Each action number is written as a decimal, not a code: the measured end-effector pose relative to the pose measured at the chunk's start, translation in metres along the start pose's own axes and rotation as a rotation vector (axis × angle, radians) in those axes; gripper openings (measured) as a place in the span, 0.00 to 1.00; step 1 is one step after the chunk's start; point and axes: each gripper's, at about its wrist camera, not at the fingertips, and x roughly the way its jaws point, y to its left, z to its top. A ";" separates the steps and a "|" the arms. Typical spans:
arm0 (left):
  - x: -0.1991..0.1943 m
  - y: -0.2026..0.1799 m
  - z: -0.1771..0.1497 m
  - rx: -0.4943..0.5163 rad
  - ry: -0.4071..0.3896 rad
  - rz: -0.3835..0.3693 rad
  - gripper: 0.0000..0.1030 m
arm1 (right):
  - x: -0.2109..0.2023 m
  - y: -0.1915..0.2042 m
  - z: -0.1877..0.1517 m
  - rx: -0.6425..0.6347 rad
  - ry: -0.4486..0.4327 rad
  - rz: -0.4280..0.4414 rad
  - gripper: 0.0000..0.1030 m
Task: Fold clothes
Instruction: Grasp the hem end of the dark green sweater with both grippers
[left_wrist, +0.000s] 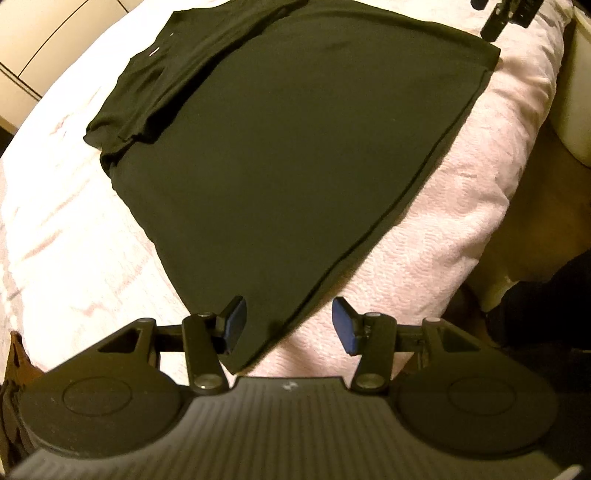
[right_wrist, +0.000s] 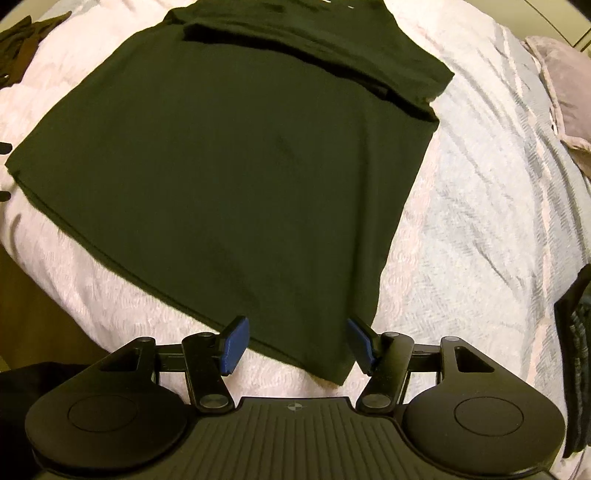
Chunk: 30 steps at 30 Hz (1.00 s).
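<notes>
while the dark shirt (left_wrist: 280, 155) lies spread flat on the pale bedcover (left_wrist: 66, 229), you hold both tools at its near hem. your left gripper (left_wrist: 288, 325) has its blue pads (left_wrist: 236, 319) spread wide, one hem corner lying between them — nothing pinched. your right gripper (right_wrist: 295, 345) is spread the same way over the other hem corner (right_wrist: 332, 369). a sleeve (right_wrist: 314, 48) is folded in across the top of the shirt. a cream tub (left_wrist: 576, 92) stands beside the bed; you cannot see inside it. a greyish pillow (right_wrist: 565, 88) rests at the bed's far side.
</notes>
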 end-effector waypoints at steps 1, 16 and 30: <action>0.000 -0.002 -0.001 -0.002 0.004 0.002 0.45 | 0.001 0.001 -0.002 -0.002 0.002 0.004 0.60; 0.038 -0.045 -0.039 0.423 -0.034 0.233 0.45 | 0.020 0.061 -0.049 -0.372 -0.147 -0.085 0.60; 0.051 -0.022 -0.017 0.350 -0.071 0.240 0.08 | 0.052 0.110 -0.092 -0.654 -0.326 -0.203 0.60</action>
